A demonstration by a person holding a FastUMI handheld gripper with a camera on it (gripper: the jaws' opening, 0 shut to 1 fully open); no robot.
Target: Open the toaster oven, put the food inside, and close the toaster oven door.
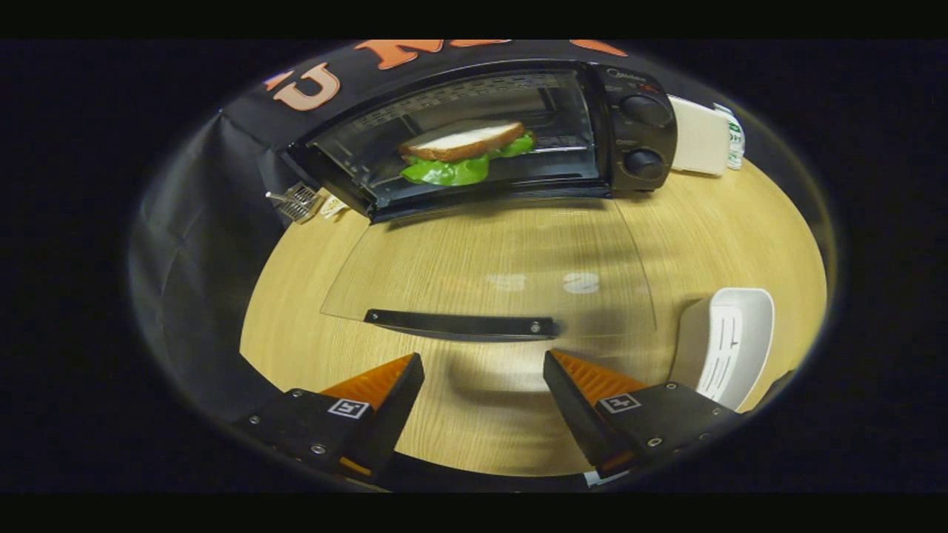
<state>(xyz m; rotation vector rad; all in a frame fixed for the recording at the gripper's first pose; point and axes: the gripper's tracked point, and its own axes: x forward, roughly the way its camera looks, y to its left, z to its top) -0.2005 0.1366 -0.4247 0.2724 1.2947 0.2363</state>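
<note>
gripper (483, 385) fingers spread wide, holding nothing, just short of the door handle (463, 324). glass door (489, 259) lies fully down over the table (740, 222). sandwich (465, 152) already on the toaster oven (637, 133) rack; closing is likely next.

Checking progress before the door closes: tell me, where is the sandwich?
In the gripper view the sandwich lies inside the toaster oven, behind its lowered glass door, well beyond the open, empty tongs.

I see warm overhead light glaring off the glass door (489, 266); edges bow and darken, counter (740, 229) sharp.
</note>
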